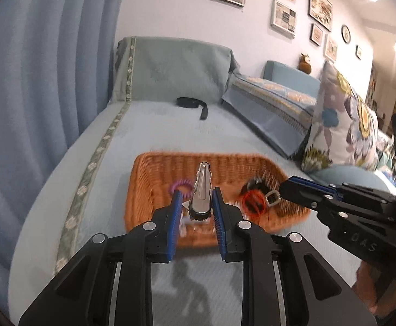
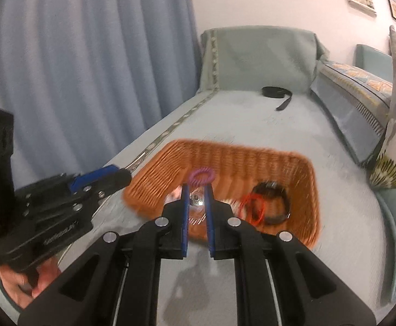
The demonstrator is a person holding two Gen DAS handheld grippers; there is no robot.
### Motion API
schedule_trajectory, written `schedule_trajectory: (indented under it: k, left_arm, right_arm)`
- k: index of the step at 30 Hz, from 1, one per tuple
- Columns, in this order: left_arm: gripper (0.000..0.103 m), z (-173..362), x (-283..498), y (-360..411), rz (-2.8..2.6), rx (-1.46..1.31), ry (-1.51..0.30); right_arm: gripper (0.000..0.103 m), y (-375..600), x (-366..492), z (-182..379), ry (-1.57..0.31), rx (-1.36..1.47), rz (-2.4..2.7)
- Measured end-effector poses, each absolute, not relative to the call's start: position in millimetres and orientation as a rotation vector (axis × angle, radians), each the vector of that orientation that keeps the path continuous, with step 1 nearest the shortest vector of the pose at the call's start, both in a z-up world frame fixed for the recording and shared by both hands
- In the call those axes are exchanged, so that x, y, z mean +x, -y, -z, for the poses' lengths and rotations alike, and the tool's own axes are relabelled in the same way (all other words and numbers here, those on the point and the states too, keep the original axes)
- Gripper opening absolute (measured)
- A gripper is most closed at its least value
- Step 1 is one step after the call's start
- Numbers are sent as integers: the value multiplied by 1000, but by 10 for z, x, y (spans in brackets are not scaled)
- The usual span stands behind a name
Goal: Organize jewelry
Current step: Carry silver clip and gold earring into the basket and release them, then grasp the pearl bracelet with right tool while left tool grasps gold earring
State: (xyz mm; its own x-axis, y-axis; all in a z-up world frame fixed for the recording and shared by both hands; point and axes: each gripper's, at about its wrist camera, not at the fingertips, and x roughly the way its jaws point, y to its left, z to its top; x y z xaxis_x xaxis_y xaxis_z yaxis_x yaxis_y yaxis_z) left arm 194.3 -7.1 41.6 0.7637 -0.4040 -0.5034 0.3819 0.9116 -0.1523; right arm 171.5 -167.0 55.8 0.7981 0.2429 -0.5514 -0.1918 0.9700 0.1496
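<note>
both claws (image 1: 197,193) (image 2: 197,188) narrowly closed, raised

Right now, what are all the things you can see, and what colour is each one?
clip: 1, silver, held between the left gripper's pads
small piece: 1, silver, in the right gripper's tips; too small to name
basket: 1, orange wicker, on the couch
purple tie: 1, purple coil, in basket
red band: 1, red, in basket
black band: 1, black, in basket under the red one
strap: 1, black, far end of couch
couch: 1, pale blue
pillow: 1, flowered, right side
curtain: 1, blue, left
left gripper: black, blue pads
right gripper: black, blue pads
</note>
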Motion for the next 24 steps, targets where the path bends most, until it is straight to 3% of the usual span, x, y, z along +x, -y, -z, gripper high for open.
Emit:
schedule_trajectory:
  k: [14, 21, 24]
  left_arm:
    - [22, 101, 2536, 322, 452, -35, -692]
    - [39, -14, 2326, 188, 458, -48, -676]
    - [41, -141, 2125, 115, 457, -58, -655]
  right_arm:
    - [10, 1868, 2503, 12, -758, 125, -133]
    - [20, 2020, 2286, -51, -760, 177, -148]
    - [20, 2003, 2080, -135, -757, 162, -170]
